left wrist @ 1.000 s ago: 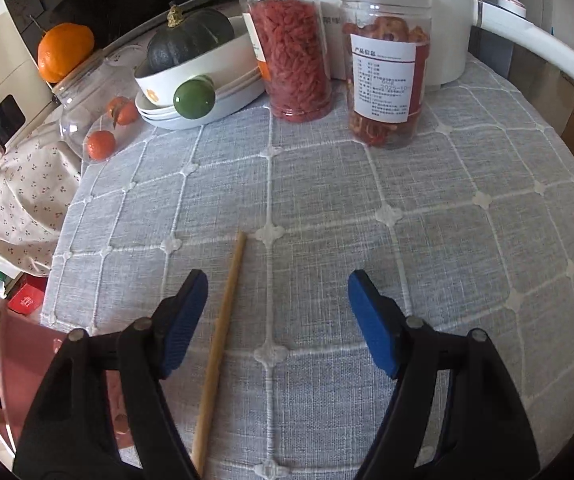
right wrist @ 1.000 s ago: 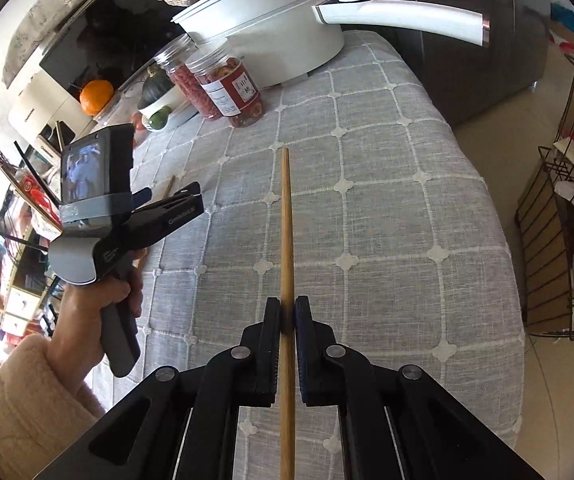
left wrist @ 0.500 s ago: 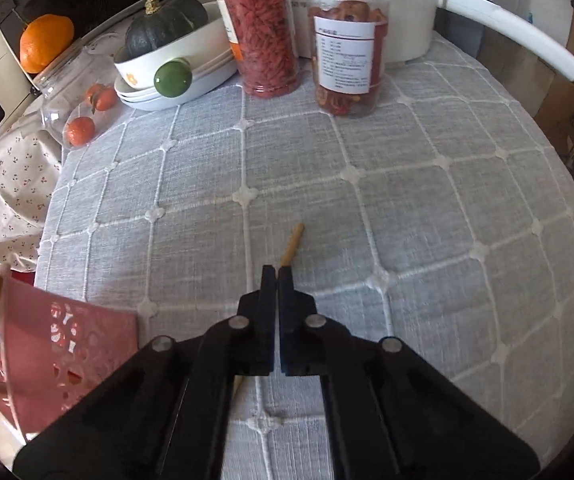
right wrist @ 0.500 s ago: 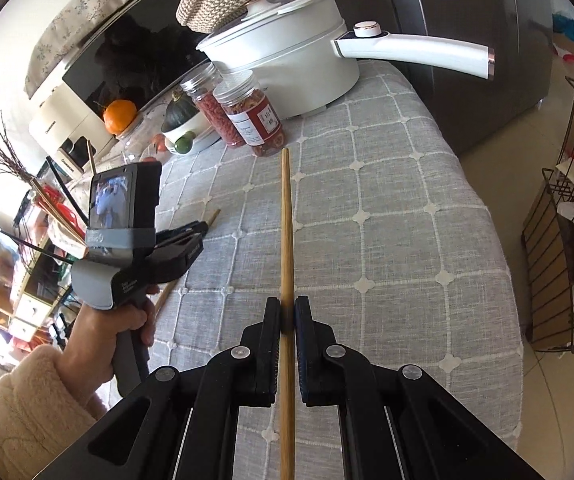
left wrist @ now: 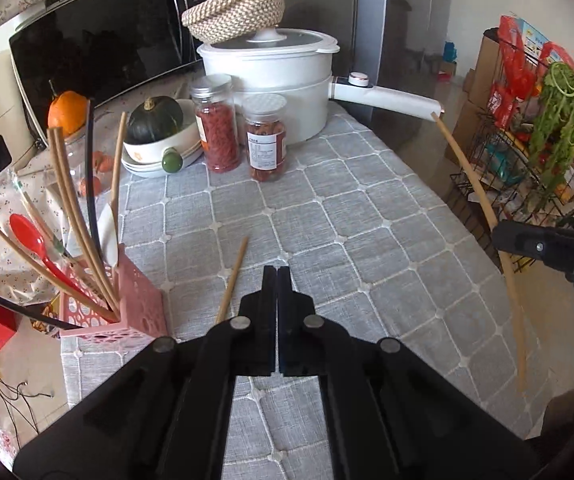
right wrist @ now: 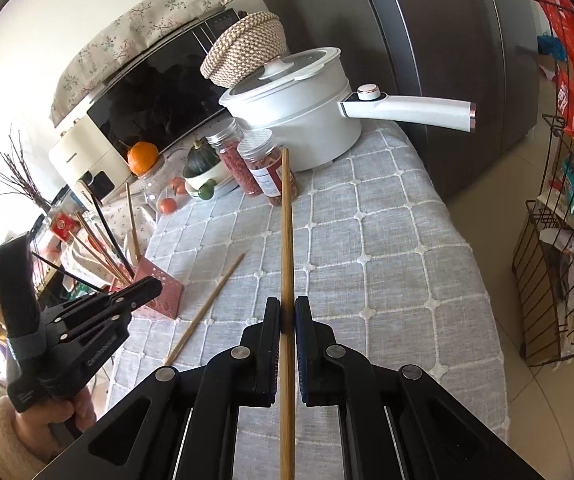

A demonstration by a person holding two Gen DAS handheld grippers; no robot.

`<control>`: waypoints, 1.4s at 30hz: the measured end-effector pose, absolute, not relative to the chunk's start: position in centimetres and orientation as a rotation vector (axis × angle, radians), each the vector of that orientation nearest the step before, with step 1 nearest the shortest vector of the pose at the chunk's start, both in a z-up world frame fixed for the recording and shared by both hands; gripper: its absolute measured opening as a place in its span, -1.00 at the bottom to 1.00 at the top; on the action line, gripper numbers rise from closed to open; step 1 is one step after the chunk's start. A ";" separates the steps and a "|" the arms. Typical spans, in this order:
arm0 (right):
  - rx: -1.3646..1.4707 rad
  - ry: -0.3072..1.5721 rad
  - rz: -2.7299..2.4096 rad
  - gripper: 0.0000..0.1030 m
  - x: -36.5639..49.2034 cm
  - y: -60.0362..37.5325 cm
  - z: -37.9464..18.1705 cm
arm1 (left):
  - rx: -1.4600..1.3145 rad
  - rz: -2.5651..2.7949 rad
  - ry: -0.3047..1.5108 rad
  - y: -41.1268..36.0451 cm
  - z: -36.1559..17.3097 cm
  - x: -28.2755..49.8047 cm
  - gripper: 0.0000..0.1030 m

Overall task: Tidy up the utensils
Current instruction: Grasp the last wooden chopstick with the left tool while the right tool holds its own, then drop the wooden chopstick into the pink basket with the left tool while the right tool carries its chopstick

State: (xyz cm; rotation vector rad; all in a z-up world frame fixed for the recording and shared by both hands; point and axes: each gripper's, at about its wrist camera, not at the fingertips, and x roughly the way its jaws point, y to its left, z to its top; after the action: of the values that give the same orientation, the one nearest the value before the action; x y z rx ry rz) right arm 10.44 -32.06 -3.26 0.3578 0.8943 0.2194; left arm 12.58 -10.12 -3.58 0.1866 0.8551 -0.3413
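Note:
My right gripper [right wrist: 287,312] is shut on a wooden chopstick [right wrist: 286,232] that points forward above the table; this chopstick also shows in the left wrist view [left wrist: 483,208]. My left gripper [left wrist: 278,280] is shut and empty, raised above the table. A second chopstick [left wrist: 232,284] lies loose on the grey cloth just left of the left gripper, and shows in the right wrist view [right wrist: 207,304]. A pink perforated holder [left wrist: 127,312] at the table's left edge holds several chopsticks and a red spoon [left wrist: 31,236].
A white pot [left wrist: 275,88] with a long handle [left wrist: 391,100], two jars [left wrist: 243,136], a bowl with a green squash [left wrist: 159,132] and a microwave [left wrist: 99,44] stand at the back. A wire rack [right wrist: 559,272] stands on the floor to the right.
My left gripper shut without taking the loose chopstick, then rose and pulled back, bringing the pink holder into view. The right gripper kept its chopstick and lifted a little.

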 end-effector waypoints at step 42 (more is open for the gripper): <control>0.398 0.668 0.213 -0.86 8.2 -31.9 1.0 | 0.147 -0.383 0.785 -8.5 -0.2 6.2 -0.86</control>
State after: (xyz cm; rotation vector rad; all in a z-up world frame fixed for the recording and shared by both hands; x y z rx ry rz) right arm 8.20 -31.92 0.95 0.3976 0.6679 0.2125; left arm 6.22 -8.52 -0.24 0.1469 0.7846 -0.3831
